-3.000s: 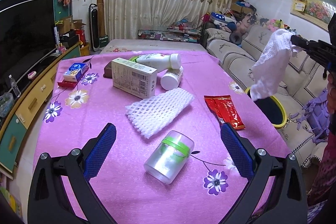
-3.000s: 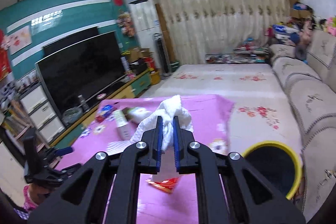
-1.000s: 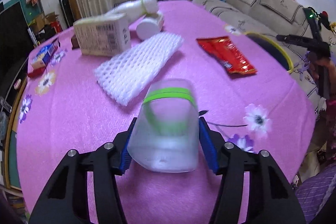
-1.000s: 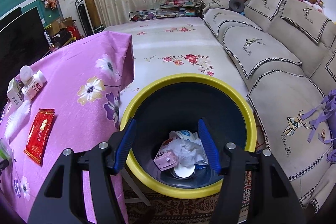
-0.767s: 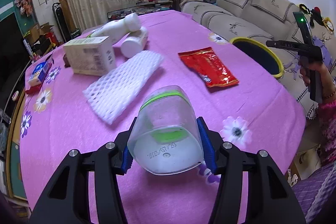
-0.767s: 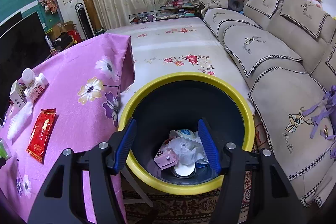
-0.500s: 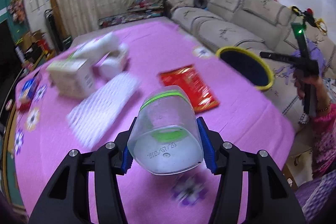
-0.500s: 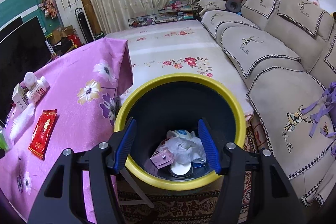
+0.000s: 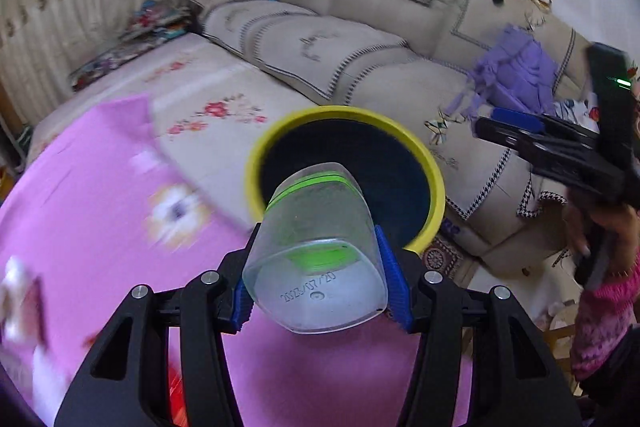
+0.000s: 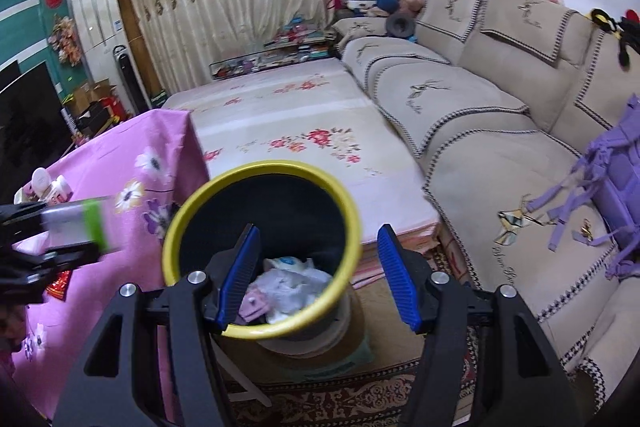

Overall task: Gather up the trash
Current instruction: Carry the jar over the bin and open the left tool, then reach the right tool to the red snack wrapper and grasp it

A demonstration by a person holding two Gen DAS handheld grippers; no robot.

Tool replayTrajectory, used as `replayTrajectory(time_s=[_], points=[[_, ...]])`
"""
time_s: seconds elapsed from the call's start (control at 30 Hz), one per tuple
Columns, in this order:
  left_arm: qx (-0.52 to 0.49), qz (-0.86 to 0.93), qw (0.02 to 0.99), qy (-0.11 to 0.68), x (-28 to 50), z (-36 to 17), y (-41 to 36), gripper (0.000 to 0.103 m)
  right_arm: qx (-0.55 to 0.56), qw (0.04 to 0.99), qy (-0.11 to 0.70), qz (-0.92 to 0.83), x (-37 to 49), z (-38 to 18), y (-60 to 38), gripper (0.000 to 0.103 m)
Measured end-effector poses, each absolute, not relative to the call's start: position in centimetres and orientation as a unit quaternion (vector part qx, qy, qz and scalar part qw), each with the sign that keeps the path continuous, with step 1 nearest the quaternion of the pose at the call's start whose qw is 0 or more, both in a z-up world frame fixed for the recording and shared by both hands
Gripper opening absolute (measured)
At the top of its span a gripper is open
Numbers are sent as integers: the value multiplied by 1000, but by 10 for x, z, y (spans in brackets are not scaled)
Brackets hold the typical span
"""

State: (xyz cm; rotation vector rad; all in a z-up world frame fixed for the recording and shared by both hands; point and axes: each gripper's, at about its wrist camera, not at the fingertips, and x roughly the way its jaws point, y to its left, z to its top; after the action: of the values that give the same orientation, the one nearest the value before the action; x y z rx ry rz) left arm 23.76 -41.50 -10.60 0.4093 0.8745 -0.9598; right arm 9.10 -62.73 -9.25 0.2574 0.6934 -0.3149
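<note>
My left gripper [image 9: 318, 279] is shut on a clear plastic cup [image 9: 316, 247] with a green band, bottom toward the camera, held above the table's edge just short of the yellow-rimmed bin [image 9: 434, 183]. In the right wrist view the same cup [image 10: 76, 223] comes in from the left beside the bin [image 10: 176, 227], which holds crumpled white paper and a pink scrap [image 10: 280, 287]. My right gripper [image 10: 318, 279] hangs open over the bin's near side, nothing between its blue pads. It also shows at the right of the left wrist view [image 9: 516, 123].
The pink flowered tablecloth [image 10: 132, 163] drops off left of the bin; white bottles [image 10: 50, 187] and a red packet [image 10: 58, 281] lie on it. A beige sofa [image 10: 480, 115] runs along the right with a purple bag [image 10: 616, 167]. A floral mat [image 10: 300, 115] lies beyond the bin.
My left gripper lifted the cup off the table and swung it right, toward the bin. The right gripper drew back from the bin a little, staying open.
</note>
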Motion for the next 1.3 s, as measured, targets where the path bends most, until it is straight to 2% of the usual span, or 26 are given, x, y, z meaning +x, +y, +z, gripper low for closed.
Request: replayTrajectory(time_s=[0.17, 0.2, 0.23, 0.3, 0.47, 0.53, 0.73, 0.9, 1.17, 1.3], points=[[209, -439, 761, 431, 263, -136, -474, 54, 138, 915, 338, -173, 73, -98, -650, 58], [216, -428, 763, 433, 268, -143, -485, 59, 141, 913, 339, -177, 70, -100, -654, 58], [218, -422, 765, 434, 271, -146, -490, 73, 143, 913, 339, -178, 68, -102, -658, 58], [214, -409, 776, 430, 275, -148, -498, 86, 148, 911, 340, -182, 64, -105, -662, 58], [184, -402, 797, 412, 276, -130, -479, 88, 158, 908, 343, -180, 62, -113, -663, 58], [165, -395, 814, 392, 269, -114, -457, 92, 159, 908, 345, -175, 65, -115, -659, 58], [94, -376, 860, 331, 243, -71, -370, 95, 150, 910, 362, -139, 85, -120, -625, 58], [72, -340, 892, 291, 226, -50, -292, 96, 132, 913, 372, -103, 108, -117, -583, 58], [39, -226, 943, 240, 234, -41, -147, 98, 105, 917, 384, -12, 158, -100, -484, 58], [32, -169, 957, 234, 249, -55, -87, 98, 105, 913, 393, 34, 183, -96, -434, 65]])
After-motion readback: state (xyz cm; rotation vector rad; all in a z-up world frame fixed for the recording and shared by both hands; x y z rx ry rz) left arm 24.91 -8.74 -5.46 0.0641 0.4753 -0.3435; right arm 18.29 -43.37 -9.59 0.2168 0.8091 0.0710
